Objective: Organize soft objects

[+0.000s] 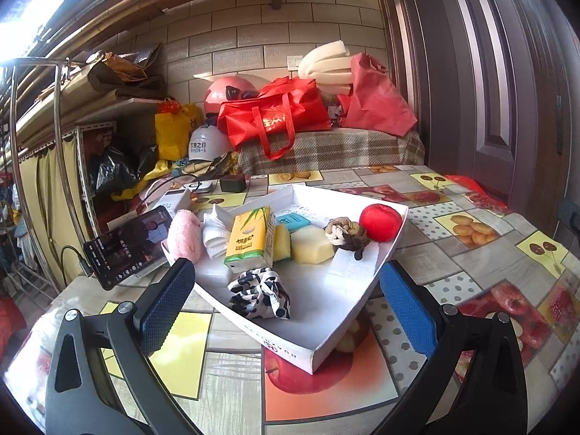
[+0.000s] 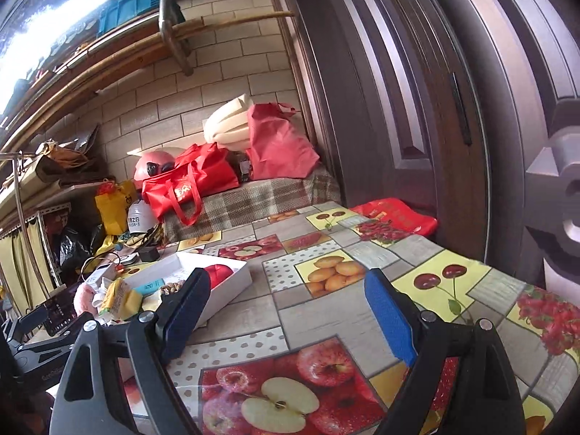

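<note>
Nearest the left wrist camera we find the left tool (image 1: 286, 297), its black-and-blue padded fingers spread wide with nothing between the pads; the near corner of the shallow white cardboard tray (image 1: 311, 357) lies in the gap below them, untouched. The right tool (image 2: 286, 311) is likewise spread and empty, hovering over the fruit-patterned tabletop (image 2: 326, 326) to the right of the tray.

We locate the soft objects inside the tray. From left to right along its middle:
- pink fluffy plush piece (image 1: 185, 235)
- white folded cloth (image 1: 215, 233)
- yellow tissue pack with green print (image 1: 250, 237)
- yellow sponge block (image 1: 281, 243)
- pale cream foam block (image 1: 311, 244)
- brown-and-beige knotted rope ball (image 1: 346, 233)
- round red plush ball (image 1: 380, 222) at the far right corner

A small teal packet (image 1: 291, 222) lies behind the sponge block, and a black-and-white patterned fabric scrunchie (image 1: 261, 291) sits alone near the front.

We judge the task to be far along: every soft object we can see is already in the tray, and none lies loose on the tabletop. What may remain is tidying, such as lining up the scrunchie with the row. A dark phone (image 1: 127, 246) leans just left of the tray.
</note>
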`<state>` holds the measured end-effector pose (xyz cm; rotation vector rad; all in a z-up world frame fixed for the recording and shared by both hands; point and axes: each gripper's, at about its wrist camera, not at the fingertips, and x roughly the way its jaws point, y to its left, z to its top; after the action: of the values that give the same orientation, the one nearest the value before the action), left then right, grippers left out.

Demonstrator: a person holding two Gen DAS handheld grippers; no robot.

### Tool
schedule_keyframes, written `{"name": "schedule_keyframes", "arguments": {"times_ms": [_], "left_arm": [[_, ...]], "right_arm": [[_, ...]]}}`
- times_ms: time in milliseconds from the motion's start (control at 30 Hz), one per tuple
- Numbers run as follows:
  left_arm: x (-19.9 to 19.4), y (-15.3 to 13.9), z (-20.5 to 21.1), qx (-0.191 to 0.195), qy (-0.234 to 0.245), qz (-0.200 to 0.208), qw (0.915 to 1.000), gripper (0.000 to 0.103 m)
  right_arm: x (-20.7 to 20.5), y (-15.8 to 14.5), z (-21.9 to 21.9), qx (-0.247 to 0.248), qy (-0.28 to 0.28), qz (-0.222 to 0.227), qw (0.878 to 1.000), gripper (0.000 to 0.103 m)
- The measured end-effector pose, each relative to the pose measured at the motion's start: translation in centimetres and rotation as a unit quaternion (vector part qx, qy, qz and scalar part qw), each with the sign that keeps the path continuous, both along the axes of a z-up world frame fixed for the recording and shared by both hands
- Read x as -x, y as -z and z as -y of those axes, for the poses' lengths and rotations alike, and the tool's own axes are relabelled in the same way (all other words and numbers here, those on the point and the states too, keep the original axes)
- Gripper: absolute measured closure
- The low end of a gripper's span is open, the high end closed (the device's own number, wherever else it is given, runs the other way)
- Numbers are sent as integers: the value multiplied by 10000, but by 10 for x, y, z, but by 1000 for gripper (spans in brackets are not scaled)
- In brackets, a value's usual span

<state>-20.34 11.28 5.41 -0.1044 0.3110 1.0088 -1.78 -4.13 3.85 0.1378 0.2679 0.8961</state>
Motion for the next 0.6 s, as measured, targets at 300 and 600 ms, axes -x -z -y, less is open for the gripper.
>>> {"name": "schedule_keyframes", "arguments": {"times_ms": [300, 600], "left_arm": [[-16, 7, -1, 257, 47, -389, 9989, 0], [-19, 11, -6, 388, -71, -484, 9980, 0]], "right_arm": [[-4, 4, 4, -44, -337, -171, 9993, 16], [17, -1, -1, 152, -309, 482, 9982, 16]]}}
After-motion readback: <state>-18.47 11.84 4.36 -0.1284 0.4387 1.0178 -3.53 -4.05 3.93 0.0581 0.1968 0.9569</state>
